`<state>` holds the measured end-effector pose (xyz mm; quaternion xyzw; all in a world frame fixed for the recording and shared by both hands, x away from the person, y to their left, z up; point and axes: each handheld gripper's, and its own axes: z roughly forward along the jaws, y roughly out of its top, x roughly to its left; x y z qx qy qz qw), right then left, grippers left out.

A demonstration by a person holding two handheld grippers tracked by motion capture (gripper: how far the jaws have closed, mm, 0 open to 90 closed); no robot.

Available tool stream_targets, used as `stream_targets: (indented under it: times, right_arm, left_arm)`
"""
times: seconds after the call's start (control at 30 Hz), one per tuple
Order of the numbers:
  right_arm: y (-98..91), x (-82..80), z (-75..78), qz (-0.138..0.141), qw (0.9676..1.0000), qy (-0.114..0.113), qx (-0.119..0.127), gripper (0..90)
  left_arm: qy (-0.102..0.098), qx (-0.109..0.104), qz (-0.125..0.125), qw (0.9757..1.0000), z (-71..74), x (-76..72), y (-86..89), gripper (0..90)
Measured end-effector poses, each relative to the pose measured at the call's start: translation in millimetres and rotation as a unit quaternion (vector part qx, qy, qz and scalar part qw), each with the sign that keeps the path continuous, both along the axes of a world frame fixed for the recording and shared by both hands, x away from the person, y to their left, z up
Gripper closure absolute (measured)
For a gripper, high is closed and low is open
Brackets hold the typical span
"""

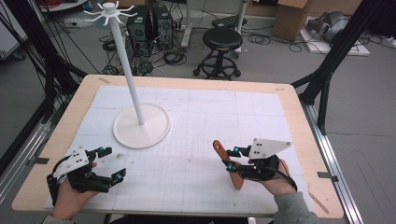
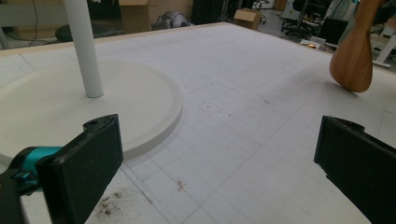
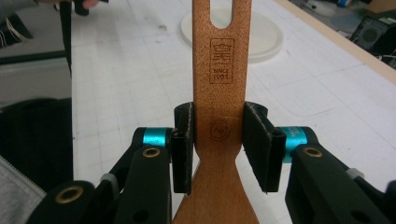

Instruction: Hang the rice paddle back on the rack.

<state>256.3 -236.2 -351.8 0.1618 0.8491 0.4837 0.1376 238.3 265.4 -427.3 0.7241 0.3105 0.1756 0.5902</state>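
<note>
A brown wooden spatula is clamped at its neck by my right gripper, at the mat's front right. In the right gripper view both pads press the sides of the spatula, and its slotted handle end points away toward the stand. The blade hangs low over the mat; I cannot tell whether it touches. My left gripper is open at the front left with nothing between its jaws. A white stand with a round base and a tall pole carries a ring of hooks at its top.
A white gridded mat covers the wooden table. A few dark crumbs lie on the mat by the left gripper. Behind the table stand a black stool and black frame legs.
</note>
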Motion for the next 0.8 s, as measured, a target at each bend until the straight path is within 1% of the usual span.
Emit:
stream_targets:
  times: [0.07, 0.1, 0.13, 0.17, 0.23, 0.37, 0.4, 0.43, 0.53, 0.63, 0.7, 0.73, 0.8]
  right_arm:
    - [-2.7, -0.3, 1.9, -0.001, 0.9999, 0.004, 0.01, 64.4]
    - [-6.2, -0.1, 3.4, -0.002, 0.9997, 0.003, 0.023, 64.4]
    - [-6.2, -0.1, 3.4, -0.002, 0.9997, 0.003, 0.023, 64.4]
    - [-8.7, 0.1, 4.4, 0.0, 0.9994, 0.004, 0.034, 64.4]
    - [-9.8, -0.1, 4.9, 0.001, 0.9994, 0.004, 0.035, 64.4]
    - [-14.0, -0.3, 7.5, 0.011, 0.9985, 0.01, 0.053, 64.4]
    - [-14.7, -0.7, 8.0, 0.012, 0.9982, 0.016, 0.057, 64.4]
    - [-15.5, -0.1, 8.3, 0.014, 0.998, 0.015, 0.06, 64.4]
    - [-18.0, 0.4, 8.6, 0.017, 0.9972, 0.021, 0.07, 64.4]
    - [-20.2, 0.9, 9.6, 0.018, 0.9965, 0.017, 0.079, 64.4]
    - [-21.4, 0.1, 10.5, 0.019, 0.9958, 0.02, 0.087, 64.4]
    - [-22.4, 0.4, 11.1, 0.019, 0.9956, 0.015, 0.091, 64.4]
    - [-23.8, -0.1, 12.0, 0.019, 0.9949, 0.016, 0.098, 64.3]
  left_arm:
    - [0.0, 0.0, 0.0, 1.0, 0.0, 0.0, 0.0, 1.8]
    - [0.0, -0.001, 0.0, 1.0, 0.1, 0.0, 0.0, 1.8]
    - [0.0, 0.0, 0.0, 1.0, 0.2, -0.1, 0.2, 1.8]
    - [-0.001, 0.0, 0.0, 1.0, 0.4, -0.3, 0.4, 1.8]
    - [-0.002, -0.003, 0.0, 1.0, 0.8, -0.5, 0.4, 1.8]
    - [-0.005, -0.008, 0.001, 1.0, 1.6, -0.9, 0.7, 1.8]
    - [-0.005, -0.007, 0.0, 1.0, 1.7, -0.9, 1.0, 1.8]
    - [-0.005, -0.008, 0.0, 1.0, 1.6, -0.8, 1.0, 1.8]
    - [-0.004, -0.007, 0.0, 1.0, 1.5, -0.8, 1.0, 1.8]
    - [-0.004, -0.008, 0.0, 1.0, 1.6, -0.9, 1.0, 1.8]
    - [-0.004, -0.008, 0.0, 1.0, 1.6, -0.9, 1.0, 1.8]
    - [-0.004, -0.008, 0.0, 1.0, 1.7, -0.9, 1.1, 1.8]
    - [-0.004, -0.009, 0.0, 1.0, 1.7, -0.6, 0.9, 1.8]
